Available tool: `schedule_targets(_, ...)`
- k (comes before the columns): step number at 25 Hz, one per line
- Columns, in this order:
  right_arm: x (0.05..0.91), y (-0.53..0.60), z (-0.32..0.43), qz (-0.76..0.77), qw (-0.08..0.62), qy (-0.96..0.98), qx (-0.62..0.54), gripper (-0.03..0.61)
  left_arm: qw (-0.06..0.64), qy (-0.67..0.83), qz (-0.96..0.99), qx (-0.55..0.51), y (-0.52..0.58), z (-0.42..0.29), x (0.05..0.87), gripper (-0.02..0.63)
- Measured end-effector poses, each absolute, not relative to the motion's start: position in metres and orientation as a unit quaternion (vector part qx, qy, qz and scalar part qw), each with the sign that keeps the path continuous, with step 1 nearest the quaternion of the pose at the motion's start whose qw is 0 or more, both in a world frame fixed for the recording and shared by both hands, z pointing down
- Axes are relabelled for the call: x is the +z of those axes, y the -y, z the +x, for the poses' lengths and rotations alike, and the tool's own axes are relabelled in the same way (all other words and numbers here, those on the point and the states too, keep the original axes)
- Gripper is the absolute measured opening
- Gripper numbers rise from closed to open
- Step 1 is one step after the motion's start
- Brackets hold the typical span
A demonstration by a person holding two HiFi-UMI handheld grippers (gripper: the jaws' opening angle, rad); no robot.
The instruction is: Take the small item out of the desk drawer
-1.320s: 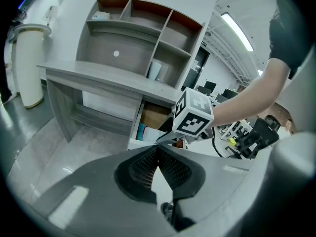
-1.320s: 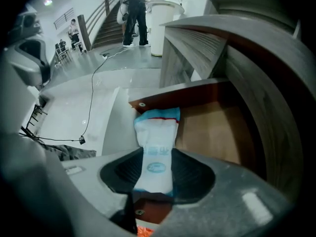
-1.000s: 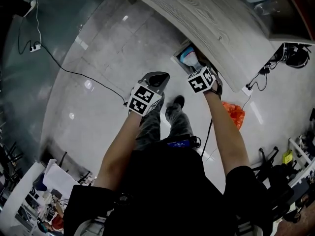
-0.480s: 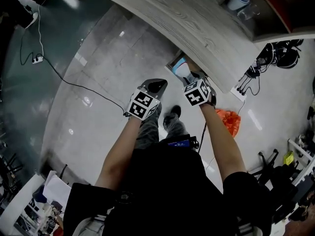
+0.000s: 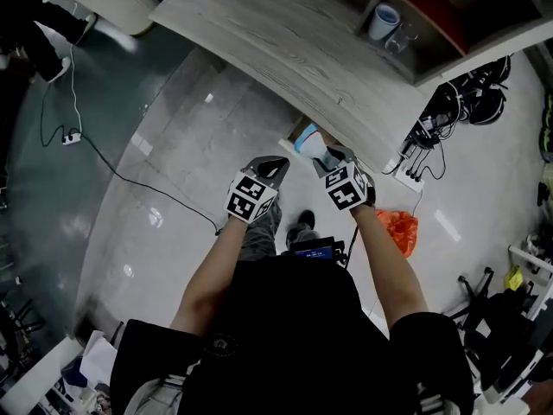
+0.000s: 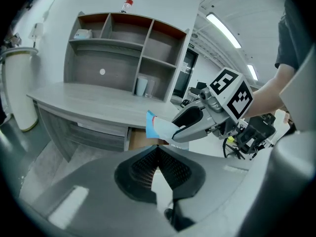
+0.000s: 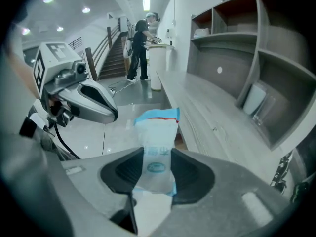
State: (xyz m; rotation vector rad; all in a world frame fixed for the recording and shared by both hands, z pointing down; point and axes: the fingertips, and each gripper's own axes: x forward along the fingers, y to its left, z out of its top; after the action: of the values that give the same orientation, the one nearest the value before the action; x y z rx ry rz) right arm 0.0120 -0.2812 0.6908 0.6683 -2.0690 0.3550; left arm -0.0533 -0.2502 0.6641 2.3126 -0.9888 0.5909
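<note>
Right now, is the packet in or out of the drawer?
Out. The right gripper has its jaws clamped on the packet, holding it above the open drawer under the desk.

Grey wood-grain desk [image 5: 276,41] at far side, shelf unit [image 5: 458,37] on its right end holding a white cup [image 5: 383,22], glossy floor [image 5: 173,128] bearing black cable [image 5: 85,141] left, orange bag [image 5: 400,229] right.

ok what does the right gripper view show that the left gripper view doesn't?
Only right gripper view: the packet clamped between the right gripper's own jaws, a person in the background, and the stairs. Only left gripper view: the left gripper's jaws shut on nothing, and the right gripper's marker cube. Both: the packet, the desk, and the shelves with a cup.
</note>
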Motion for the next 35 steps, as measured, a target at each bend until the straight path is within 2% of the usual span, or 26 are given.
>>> schedule_targets(10,0.637,0.271,0.029,0.317,0.395,0.849,0.153,0.166,0.254,0.353,0.873,0.221,0.244,-0.043,0.635,0.000)
schedule_targets(22,0.584,0.261,0.062,0.396,0.282,0.851,0.200,0.166,0.216,0.328,0.893,0.219,0.250,-0.030,0.604,0.000)
schedule_targets(35,0.568,0.259,0.066,0.422,0.235,0.848,0.219,0.166,0.198,0.321,0.902,0.208,0.255,-0.027,0.586,0.000)
